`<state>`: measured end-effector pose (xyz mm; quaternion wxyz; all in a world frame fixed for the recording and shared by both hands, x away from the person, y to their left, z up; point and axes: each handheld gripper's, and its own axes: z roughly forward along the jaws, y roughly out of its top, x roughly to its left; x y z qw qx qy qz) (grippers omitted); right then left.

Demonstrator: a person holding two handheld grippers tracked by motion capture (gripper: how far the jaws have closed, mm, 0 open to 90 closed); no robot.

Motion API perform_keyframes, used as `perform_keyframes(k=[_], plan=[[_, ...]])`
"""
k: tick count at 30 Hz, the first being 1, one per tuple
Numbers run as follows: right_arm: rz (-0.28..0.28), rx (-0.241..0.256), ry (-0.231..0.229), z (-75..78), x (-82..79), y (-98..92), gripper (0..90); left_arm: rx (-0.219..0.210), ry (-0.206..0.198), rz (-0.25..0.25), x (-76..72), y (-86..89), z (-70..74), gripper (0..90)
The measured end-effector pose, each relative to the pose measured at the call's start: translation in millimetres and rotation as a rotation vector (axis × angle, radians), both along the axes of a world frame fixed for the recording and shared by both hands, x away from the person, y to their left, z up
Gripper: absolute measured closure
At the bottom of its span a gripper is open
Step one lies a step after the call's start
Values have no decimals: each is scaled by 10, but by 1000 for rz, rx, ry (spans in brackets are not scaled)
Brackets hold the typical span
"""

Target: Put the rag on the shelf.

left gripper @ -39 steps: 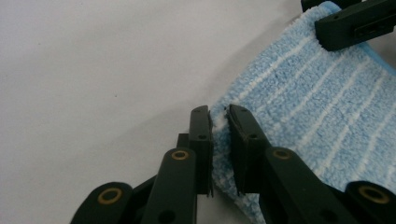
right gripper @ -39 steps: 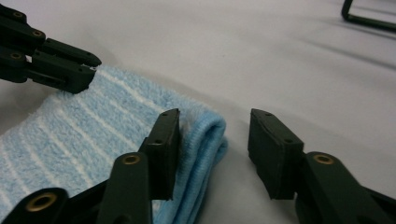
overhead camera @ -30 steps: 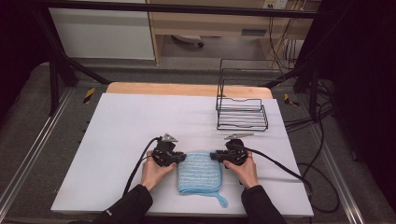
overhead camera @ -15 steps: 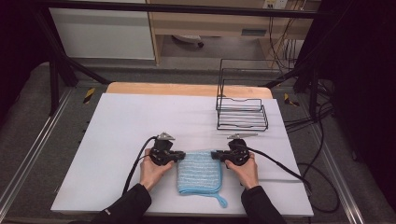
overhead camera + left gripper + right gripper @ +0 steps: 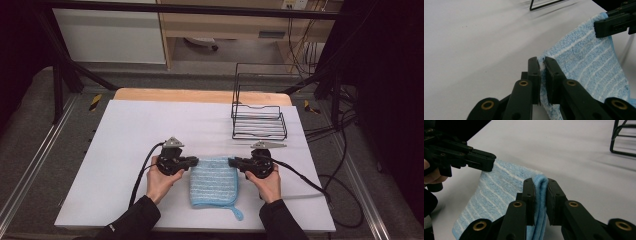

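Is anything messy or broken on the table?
Nothing stands out. The blue towel lies folded and square on the white table, each far corner pinched by a tool: left tool, right tool. The wire rack stands upright at the back.

White surface with wooden far edge, blue striped cloth laid flat near the front edge, black wire rack stood at far right, well apart from cloth

Fluffy light-blue terry cloth with white stripes; matt black plastic jaws; smooth matt white tabletop; black wire rack beyond cloth.
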<state>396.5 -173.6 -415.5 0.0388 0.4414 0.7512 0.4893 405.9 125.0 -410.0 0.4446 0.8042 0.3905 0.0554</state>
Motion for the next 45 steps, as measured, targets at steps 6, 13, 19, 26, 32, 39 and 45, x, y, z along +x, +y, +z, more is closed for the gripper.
perform_keyframes(k=[6, 13, 19, 26, 32, 39, 45], plan=[[-2, 21, -43, 97, -44, -37, 796, -24, -36, -6, -41, 5, 100, 831], [-12, 26, -88, 205, -82, -69, 798, -44, -78, -5, -110, -18, 212, 831], [-28, 36, -157, 371, -154, -115, 802, -85, -124, -4, -176, -33, 342, 832], [-40, 25, -215, 505, -220, -140, 804, -111, -178, -12, -253, -56, 507, 833], [-47, 42, -266, 668, -297, -194, 805, -127, -225, -25, -288, -84, 646, 833], [-72, 45, -334, 833, -369, -227, 805, -160, -270, -22, -287, -125, 795, 833], [-113, 57, -390, 956, -396, -274, 806, -188, -318, -9, -253, -207, 931, 834]])
